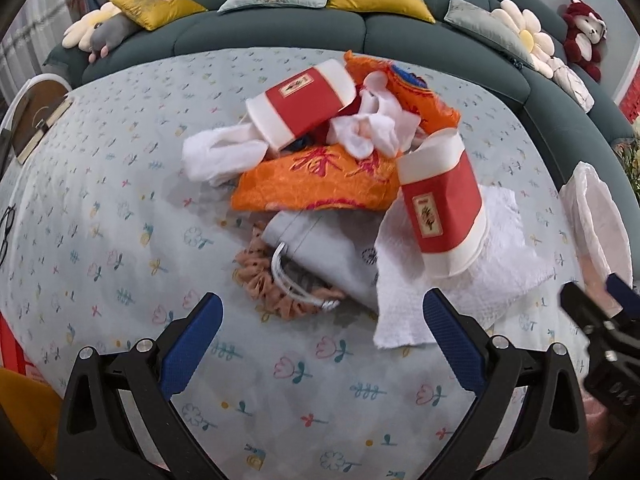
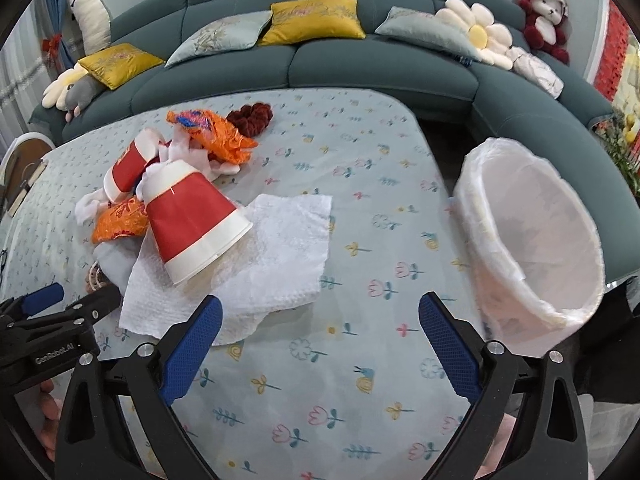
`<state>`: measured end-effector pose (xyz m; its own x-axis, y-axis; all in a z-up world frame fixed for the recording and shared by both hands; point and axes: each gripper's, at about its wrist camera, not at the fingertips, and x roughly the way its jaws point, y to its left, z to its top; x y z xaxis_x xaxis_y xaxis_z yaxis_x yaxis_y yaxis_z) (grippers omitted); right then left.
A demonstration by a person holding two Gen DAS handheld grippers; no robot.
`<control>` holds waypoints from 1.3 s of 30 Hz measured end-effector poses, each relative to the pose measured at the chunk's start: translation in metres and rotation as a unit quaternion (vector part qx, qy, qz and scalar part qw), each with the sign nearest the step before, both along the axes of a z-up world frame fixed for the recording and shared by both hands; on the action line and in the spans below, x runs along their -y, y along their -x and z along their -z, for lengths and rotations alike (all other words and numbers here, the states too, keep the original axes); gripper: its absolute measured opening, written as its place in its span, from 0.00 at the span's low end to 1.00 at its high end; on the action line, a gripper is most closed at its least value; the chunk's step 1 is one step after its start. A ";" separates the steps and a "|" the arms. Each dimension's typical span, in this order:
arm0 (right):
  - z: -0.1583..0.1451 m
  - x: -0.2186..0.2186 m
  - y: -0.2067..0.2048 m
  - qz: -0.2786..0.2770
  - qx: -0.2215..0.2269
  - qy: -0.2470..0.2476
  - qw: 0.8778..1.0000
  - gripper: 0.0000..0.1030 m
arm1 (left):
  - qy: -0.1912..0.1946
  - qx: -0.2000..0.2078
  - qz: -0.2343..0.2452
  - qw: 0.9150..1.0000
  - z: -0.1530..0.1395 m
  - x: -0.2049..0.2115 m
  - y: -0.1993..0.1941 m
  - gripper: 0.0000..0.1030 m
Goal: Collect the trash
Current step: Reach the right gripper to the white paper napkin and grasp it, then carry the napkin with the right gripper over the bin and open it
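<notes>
1. Left gripper (image 1: 322, 344): jaws wide, nothing btwn them, over the tablecloth (image 1: 120, 200) just short of the trash pile.
2. Right gripper (image 2: 320, 344): jaws wide, empty.
3. Pile: red paper cup (image 2: 192, 220) lying on white paper towel (image 2: 280, 248), orange wrapper (image 1: 316, 184) beside it.
4. Lined bin (image 2: 532, 240) at table's right edge.

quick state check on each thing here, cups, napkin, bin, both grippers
near paper cup: on its side, resting on the napkin
far paper cup: tipped over on the pile
paper napkin: unfolded, flat on the table
bin: lined with a bag, tilted, nothing visible inside
left gripper: open, holding nothing
right gripper: open, holding nothing
</notes>
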<state>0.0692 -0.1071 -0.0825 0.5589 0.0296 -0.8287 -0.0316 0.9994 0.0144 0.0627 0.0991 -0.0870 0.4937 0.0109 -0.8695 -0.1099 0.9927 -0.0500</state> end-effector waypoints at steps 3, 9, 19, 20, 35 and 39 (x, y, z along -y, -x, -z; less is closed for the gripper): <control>0.009 -0.007 -0.006 -0.010 -0.010 -0.004 1.000 0.86 | -0.010 0.002 0.004 1.000 0.002 0.002 -0.006 0.93; 0.026 -0.027 -0.018 -0.038 -0.028 -0.008 0.999 0.78 | 0.017 -0.014 -0.010 1.000 0.014 -0.015 -0.023 0.76; 0.047 -0.042 -0.026 -0.073 -0.060 -0.020 0.995 0.15 | 0.041 -0.023 0.001 0.999 0.020 -0.016 -0.032 0.22; 0.046 -0.041 -0.026 -0.074 -0.059 -0.025 0.995 0.07 | 0.042 -0.022 0.001 0.999 0.019 -0.016 -0.032 0.14; -0.027 -0.003 0.003 -0.037 0.028 -0.067 0.997 0.02 | 0.048 0.042 0.042 0.997 -0.045 -0.001 -0.004 0.03; -0.047 0.012 0.012 -0.021 0.047 -0.077 0.996 0.02 | 0.052 0.057 0.058 0.995 -0.063 0.006 0.002 0.03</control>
